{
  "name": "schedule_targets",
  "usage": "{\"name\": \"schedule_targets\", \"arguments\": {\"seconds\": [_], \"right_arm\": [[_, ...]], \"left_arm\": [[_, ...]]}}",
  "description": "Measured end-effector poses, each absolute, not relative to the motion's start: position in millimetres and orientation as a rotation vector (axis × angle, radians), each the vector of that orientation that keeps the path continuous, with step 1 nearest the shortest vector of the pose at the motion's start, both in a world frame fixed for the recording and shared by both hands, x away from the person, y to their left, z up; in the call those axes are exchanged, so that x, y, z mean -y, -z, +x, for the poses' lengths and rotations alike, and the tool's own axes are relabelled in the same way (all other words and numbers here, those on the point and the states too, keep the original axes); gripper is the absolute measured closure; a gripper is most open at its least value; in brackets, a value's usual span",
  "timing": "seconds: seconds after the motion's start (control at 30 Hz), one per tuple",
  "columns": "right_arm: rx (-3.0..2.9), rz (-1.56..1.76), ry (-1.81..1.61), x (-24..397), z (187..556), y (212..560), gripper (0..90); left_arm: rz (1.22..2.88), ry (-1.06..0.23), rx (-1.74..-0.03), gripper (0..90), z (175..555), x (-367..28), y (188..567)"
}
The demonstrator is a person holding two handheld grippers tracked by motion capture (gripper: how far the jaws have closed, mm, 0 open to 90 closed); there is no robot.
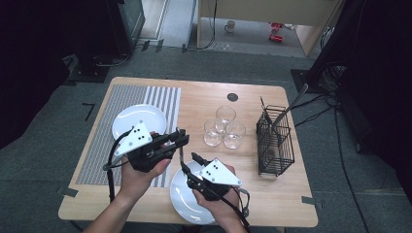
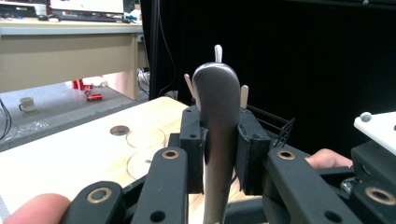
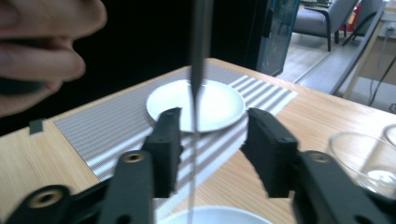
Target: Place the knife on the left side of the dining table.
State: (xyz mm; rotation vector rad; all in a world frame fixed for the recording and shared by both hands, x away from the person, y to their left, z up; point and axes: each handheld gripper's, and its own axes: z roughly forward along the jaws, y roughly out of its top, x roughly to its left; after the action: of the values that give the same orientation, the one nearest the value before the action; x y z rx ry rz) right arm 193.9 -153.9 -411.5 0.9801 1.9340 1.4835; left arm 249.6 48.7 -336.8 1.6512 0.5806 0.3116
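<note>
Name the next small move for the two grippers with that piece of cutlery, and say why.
Probably draw the right gripper back. Its jaws stand apart on either side of the cutlery without pressing it, while the left gripper clamps the handle, so the handover looks done.

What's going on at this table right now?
A person is passing a piece of cutlery between two handheld grippers. The left gripper is clamped on its metal handle, while the right gripper stands open around the thin blade end, not pressing it. This happens above the near white plate; a second plate, three glasses and a black wire caddy sit beyond.
</note>
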Motion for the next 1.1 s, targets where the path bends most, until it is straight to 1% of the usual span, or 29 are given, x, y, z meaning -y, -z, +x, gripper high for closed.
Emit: {"name": "schedule_targets", "arguments": {"seconds": [0.03,0.07,0.1,0.2,0.27,0.3,0.33,0.4,0.87,1.1], "right_arm": [[-1.936,0.990,-1.470,156.8,194.0,412.6,47.5],[-1.936,1.049,-1.442,162.7,194.5,415.1,33.2],[-1.936,1.049,-1.442,162.7,194.5,415.1,33.2],[-1.926,1.106,-1.415,175.3,194.5,418.6,17.8],[-1.941,1.133,-1.397,188.6,193.5,422.8,9.4],[-1.941,1.133,-1.397,188.6,193.5,422.8,9.4],[-1.948,1.156,-1.376,196.8,193.1,425.8,1.2],[-1.958,1.174,-1.371,204.9,192.1,428.6,0.0],[-1.925,1.276,-1.277,248.0,183.8,454.7,0.0],[-1.915,1.315,-1.252,262.9,180.3,464.7,0.0]], "left_arm": [[1.649,-0.316,-0.585,76.7,249.9,-50.1,337.2],[1.648,-0.323,-0.595,76.7,251.1,-53.2,338.4],[1.648,-0.323,-0.595,76.7,251.1,-53.2,338.4],[1.645,-0.327,-0.611,76.7,252.7,-57.8,340.7],[1.642,-0.337,-0.624,76.7,254.6,-62.3,343.3],[1.642,-0.337,-0.624,76.6,254.6,-62.3,343.3],[1.645,-0.339,-0.627,76.7,255.3,-63.9,344.0],[1.635,-0.343,-0.639,76.7,256.6,-66.1,345.4],[1.630,-0.399,-0.684,76.7,262.3,-80.5,351.9],[1.627,-0.417,-0.709,76.7,266.2,-86.4,358.9]]}}
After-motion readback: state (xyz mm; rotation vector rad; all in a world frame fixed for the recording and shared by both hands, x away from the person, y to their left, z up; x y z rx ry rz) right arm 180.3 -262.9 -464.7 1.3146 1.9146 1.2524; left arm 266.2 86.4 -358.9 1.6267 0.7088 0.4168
